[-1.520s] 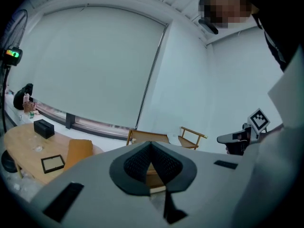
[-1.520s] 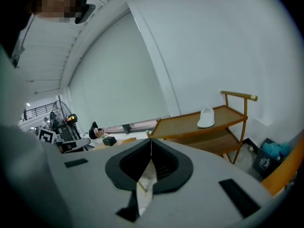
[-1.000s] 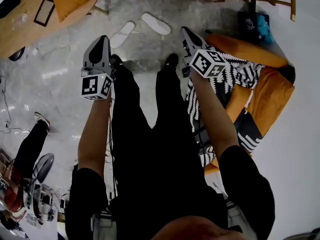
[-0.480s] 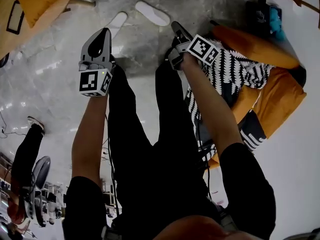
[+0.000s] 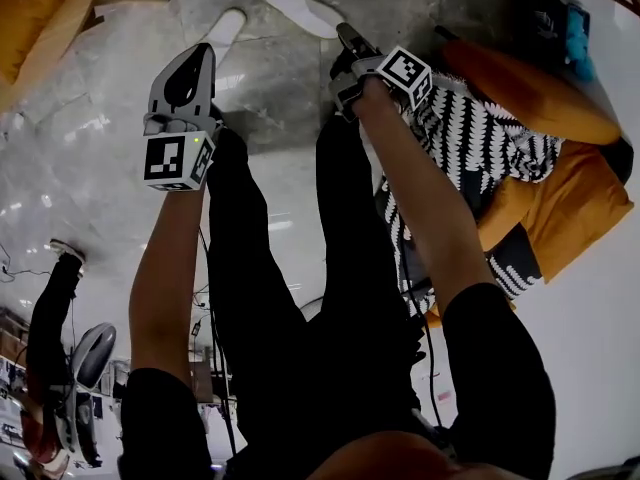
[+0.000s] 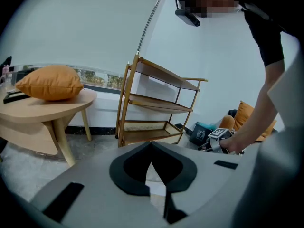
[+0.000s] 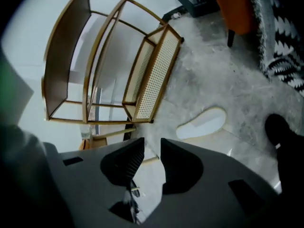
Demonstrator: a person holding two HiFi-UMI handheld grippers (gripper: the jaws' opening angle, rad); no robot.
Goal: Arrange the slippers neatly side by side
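Note:
Two white slippers lie apart on the grey stone floor, the left slipper (image 5: 225, 30) angled away from the right slipper (image 5: 300, 8). My left gripper (image 5: 203, 52) hangs just short of the left one, its jaws shut with nothing in them (image 6: 151, 145). A little short of the right slipper, my right gripper (image 5: 345, 34) is rolled to one side. Its jaws stand a little open and empty (image 7: 152, 144). The right gripper view has one slipper (image 7: 202, 124) on the floor ahead. The person's black shoes stand between the two grippers.
A wooden shelf rack (image 7: 118, 65) stands beyond the slippers. A round wooden table (image 6: 47, 109) with an orange cushion (image 6: 50, 82) is at the left. At the right lie an orange beanbag (image 5: 560, 183), a black-and-white throw (image 5: 480, 138) and a dark box (image 5: 555, 13). Another person sits at lower left (image 5: 55, 308).
Both grippers have sunk toward the floor and nearer the slippers. The right gripper has rolled onto its side. The head view has tipped, so the slippers sit higher in the picture.

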